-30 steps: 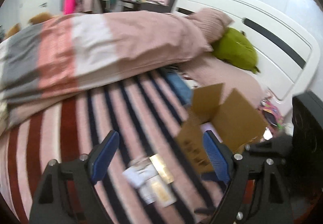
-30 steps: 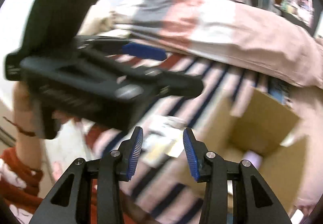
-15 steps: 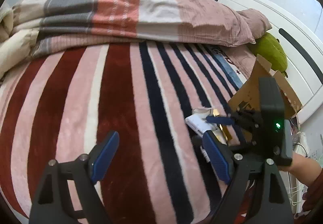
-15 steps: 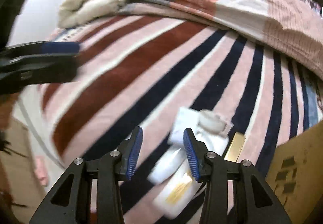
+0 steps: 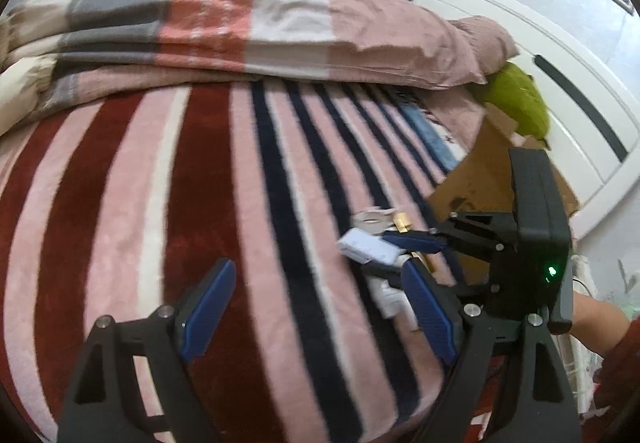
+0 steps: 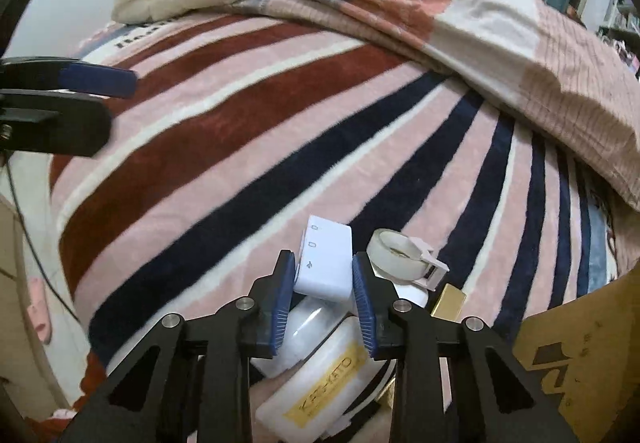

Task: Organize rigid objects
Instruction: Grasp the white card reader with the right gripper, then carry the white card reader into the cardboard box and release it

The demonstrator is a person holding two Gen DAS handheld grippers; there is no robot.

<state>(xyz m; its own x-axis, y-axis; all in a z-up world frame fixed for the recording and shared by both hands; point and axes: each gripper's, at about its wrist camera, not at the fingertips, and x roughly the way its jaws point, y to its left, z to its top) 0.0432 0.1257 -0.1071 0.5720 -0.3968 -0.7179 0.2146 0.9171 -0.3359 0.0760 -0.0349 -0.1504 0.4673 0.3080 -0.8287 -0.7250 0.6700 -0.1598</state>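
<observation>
A small pile of rigid items lies on the striped blanket [image 6: 248,147]. My right gripper [image 6: 323,285] has its blue pads on both sides of a white USB hub box [image 6: 326,263], touching it or very nearly. Beside it lie a tape dispenser [image 6: 402,257], a gold bar-shaped box [image 6: 450,301] and a white bottle with a yellow label [image 6: 320,375]. In the left wrist view the right gripper [image 5: 404,255] sits over the white box [image 5: 370,249]. My left gripper [image 5: 316,307] is open and empty, low over the blanket, left of the pile.
An open cardboard box [image 5: 484,171] stands just right of the pile, its wall also in the right wrist view [image 6: 576,347]. A folded quilt [image 5: 240,15] lies across the far side. A green plush [image 5: 520,107] and white headboard [image 5: 568,83] are behind the box.
Both grippers swung down toward the blanket. My right gripper moved forward onto the pile and now brackets the white box. The left gripper stayed open and settled lower left of the pile.
</observation>
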